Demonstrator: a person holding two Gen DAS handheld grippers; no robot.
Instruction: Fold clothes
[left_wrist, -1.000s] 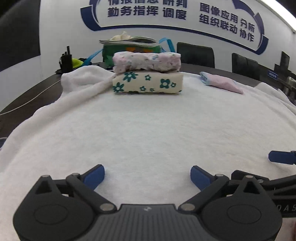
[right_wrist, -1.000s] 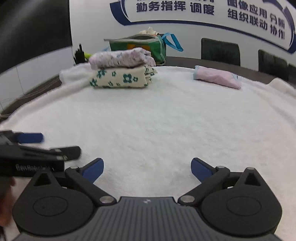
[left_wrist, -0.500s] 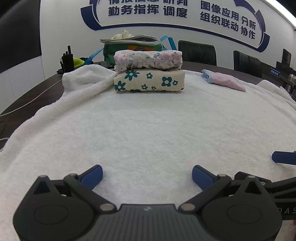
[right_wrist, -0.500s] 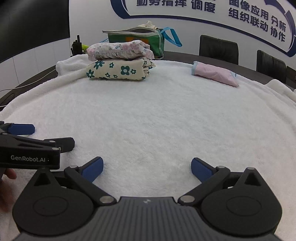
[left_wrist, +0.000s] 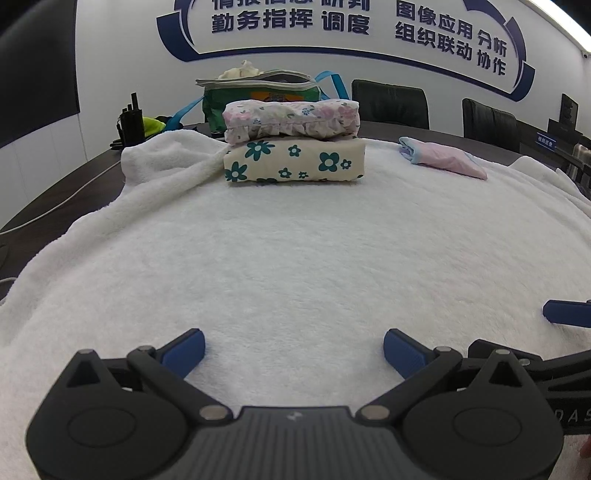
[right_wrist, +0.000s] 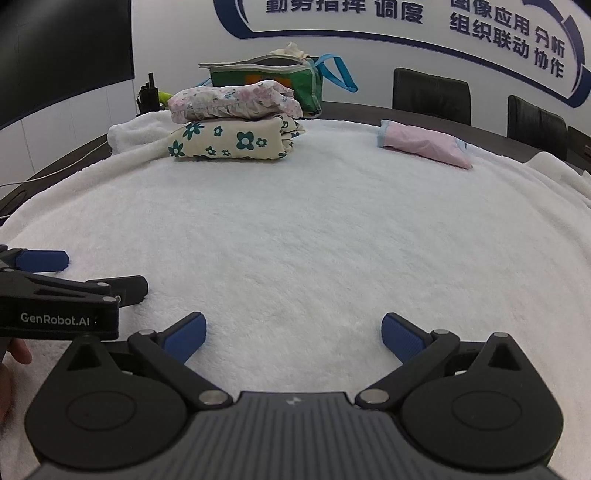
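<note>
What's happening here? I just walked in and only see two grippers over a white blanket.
A person is folding clothes with a handheld gripper in each hand. Right now the left gripper and right gripper are both open and empty, low over the white blanket. Two folded garments are stacked at the back: a pink floral piece on a cream one with teal flowers. A pink garment lies apart to the right, untouched.
</note>
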